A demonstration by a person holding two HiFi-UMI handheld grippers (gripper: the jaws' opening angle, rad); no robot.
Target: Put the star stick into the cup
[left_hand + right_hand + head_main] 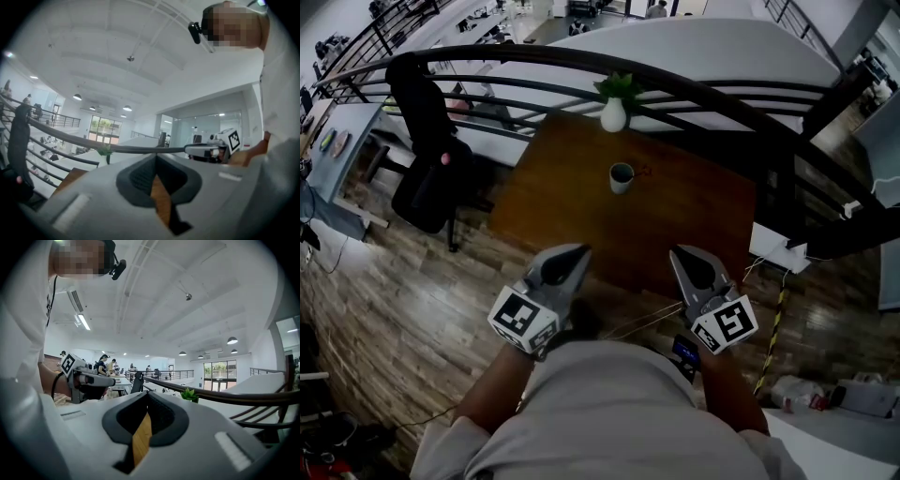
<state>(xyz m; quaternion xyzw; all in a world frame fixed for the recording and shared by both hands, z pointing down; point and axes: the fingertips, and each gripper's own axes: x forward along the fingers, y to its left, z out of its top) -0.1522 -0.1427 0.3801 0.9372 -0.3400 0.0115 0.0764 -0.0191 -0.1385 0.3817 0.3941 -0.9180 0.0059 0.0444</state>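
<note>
Start condition: the left gripper (572,258) and the right gripper (684,261) are held close to the body at the near edge of the table (703,225), both short of the work area. Each gripper view shows its two jaws brought together at the tips, with only table wood visible in the slot behind them; neither carries anything. The cup (622,177) stands upright at 12 o'clock from the grippers, and a potted plant (614,108) stands at the cup's 12 o'clock near the far edge. What is probably the star stick (645,172), a reddish mark too small to confirm, lies on the table just at 3 o'clock of the cup. The step in hand appears to be the approach. Recommended procedure: advance the right gripper, which is on the stick's side. Part its jaws before descent. Close across the shaft rather than the star. Keep clear of the cup so that it is not tipped.
</note>
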